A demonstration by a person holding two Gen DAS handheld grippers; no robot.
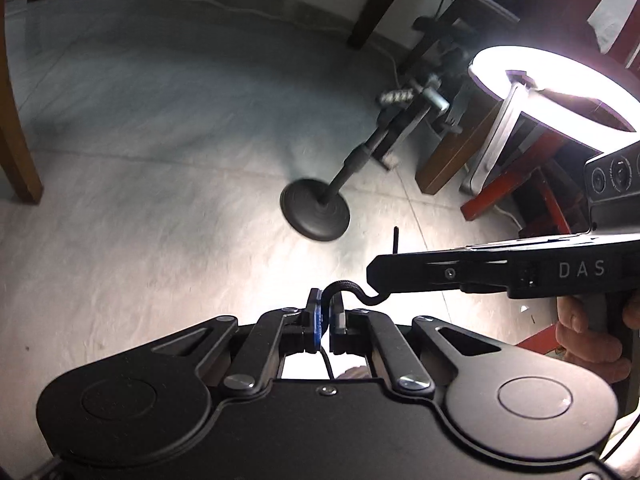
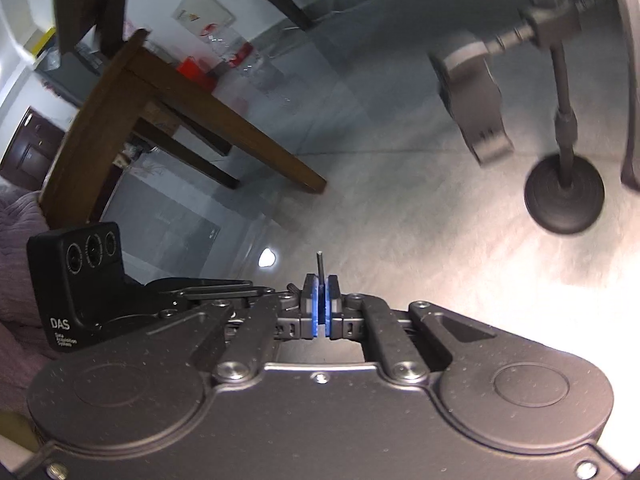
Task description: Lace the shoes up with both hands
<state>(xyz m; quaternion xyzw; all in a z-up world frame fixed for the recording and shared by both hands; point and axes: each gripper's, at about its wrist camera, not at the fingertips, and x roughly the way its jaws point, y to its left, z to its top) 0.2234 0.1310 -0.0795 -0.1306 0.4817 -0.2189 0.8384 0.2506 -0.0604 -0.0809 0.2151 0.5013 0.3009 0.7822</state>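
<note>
Left wrist view, bottom centre: left claw (image 1: 326,312) and right claw (image 1: 374,276) both pinch the black shoelace (image 1: 344,289). Its stiff tip (image 2: 319,264) could slip free under uneven pulling.

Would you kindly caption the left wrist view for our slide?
Left gripper and right gripper both pinch one black shoelace above the lit floor.

Black shoelace (image 1: 344,289), blue-padded black left tool (image 1: 325,312), brown table leg (image 1: 18,148), pale grey floor (image 1: 160,200)
</note>
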